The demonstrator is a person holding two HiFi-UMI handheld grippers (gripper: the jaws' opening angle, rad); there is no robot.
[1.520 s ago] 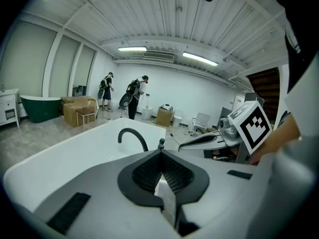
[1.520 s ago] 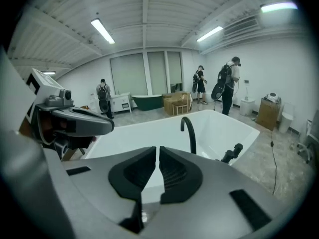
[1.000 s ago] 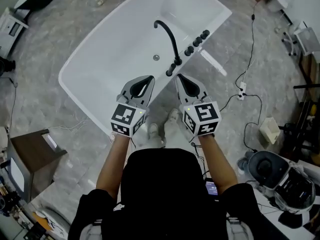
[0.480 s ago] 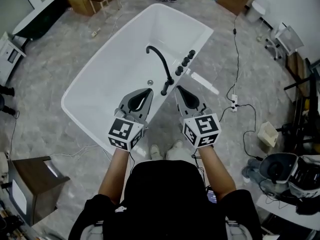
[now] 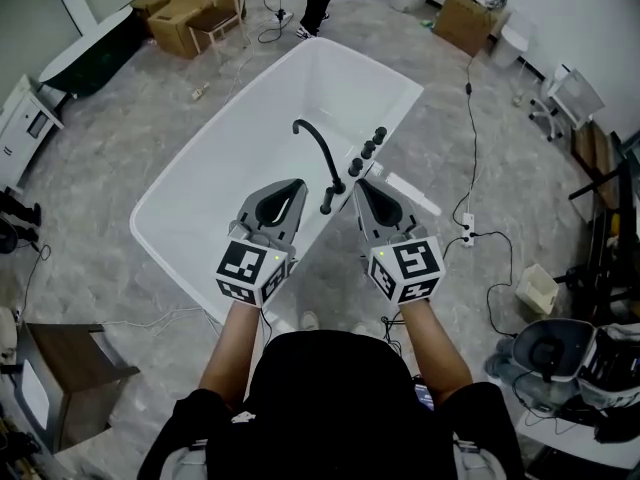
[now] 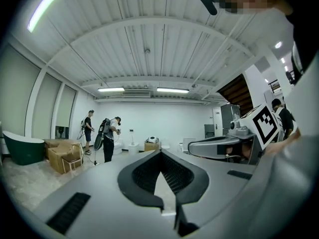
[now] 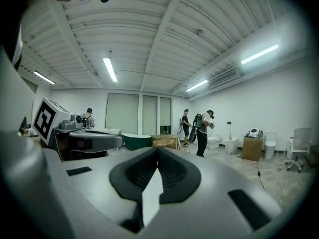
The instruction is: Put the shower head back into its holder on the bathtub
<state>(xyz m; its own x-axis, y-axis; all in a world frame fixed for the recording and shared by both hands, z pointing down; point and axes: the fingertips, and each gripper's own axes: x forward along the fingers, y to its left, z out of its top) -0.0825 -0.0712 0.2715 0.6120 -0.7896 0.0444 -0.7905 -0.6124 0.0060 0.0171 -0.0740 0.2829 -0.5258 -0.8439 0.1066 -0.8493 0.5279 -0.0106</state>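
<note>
We hold both tools level in front of us, marker cubes toward our chest and tips toward the tub. The left gripper point(image 5: 296, 182) has its jaws pressed together with nothing between them. The right gripper point(image 5: 360, 181) is the same: closed tight and empty. Side by side and clear of everything, they look like a ready pose rather than a working one.

Just past the tips lies the white bathtub point(image 5: 240, 148), set at an angle to us, so its fittings side is the side nearest our right hand. The black spout point(image 5: 322, 153) arches over the basin, and a row of black knobs point(image 5: 367, 150) stands along that rim.

Just beside the knobs, on the outer side, is a slim pale piece that we take for the shower head point(image 5: 408, 192). We cannot tell whether it sits in its holder or lies loose. Neither tool touches it, and the right one is nearer.

Farther off, cardboard boxes point(image 5: 190, 8) stand on the floor.
</note>
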